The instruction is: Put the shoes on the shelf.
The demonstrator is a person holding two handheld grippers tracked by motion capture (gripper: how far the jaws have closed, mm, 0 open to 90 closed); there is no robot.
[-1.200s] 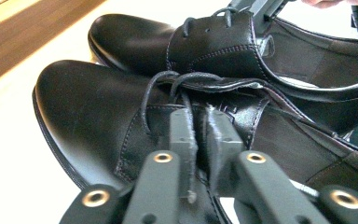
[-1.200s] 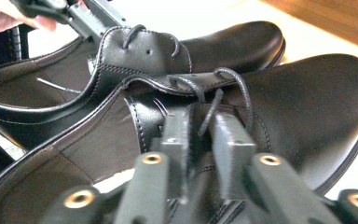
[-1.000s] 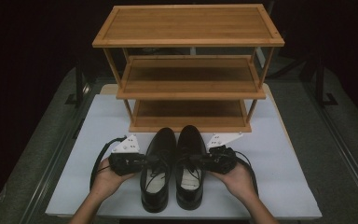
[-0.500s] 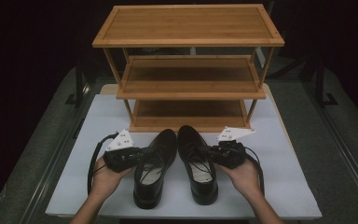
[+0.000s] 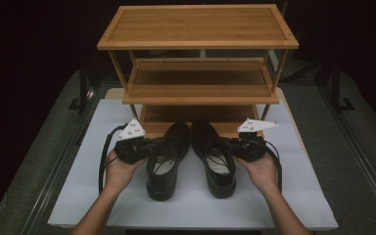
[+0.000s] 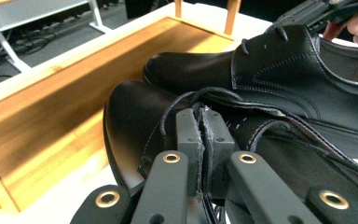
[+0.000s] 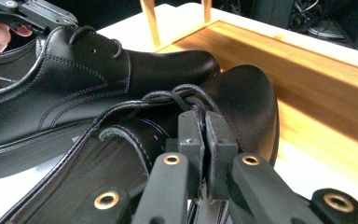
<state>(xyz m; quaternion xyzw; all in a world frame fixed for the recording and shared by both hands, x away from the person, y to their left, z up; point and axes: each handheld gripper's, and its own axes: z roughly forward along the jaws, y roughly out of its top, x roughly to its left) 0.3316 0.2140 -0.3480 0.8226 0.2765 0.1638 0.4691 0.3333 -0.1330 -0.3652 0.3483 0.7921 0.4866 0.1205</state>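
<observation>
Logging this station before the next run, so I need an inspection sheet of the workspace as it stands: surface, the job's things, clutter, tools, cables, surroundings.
Surface: white board on a grey table.
Job's things: left shoe and right shoe, black laced leather, toes toward the wooden shoe rack; whether the soles rest on the board cannot be told.
Clutter: nothing seen.
Tools: left tool shut on the left shoe's upper by the laces; right tool likewise shut on the right shoe.
Cables: black cable loops from the left tool; another trails from the right.
Surroundings: dark; black stands beside the table.

Glossy black leather shoes (image 5: 191,156), wooden rack (image 5: 198,63)
</observation>
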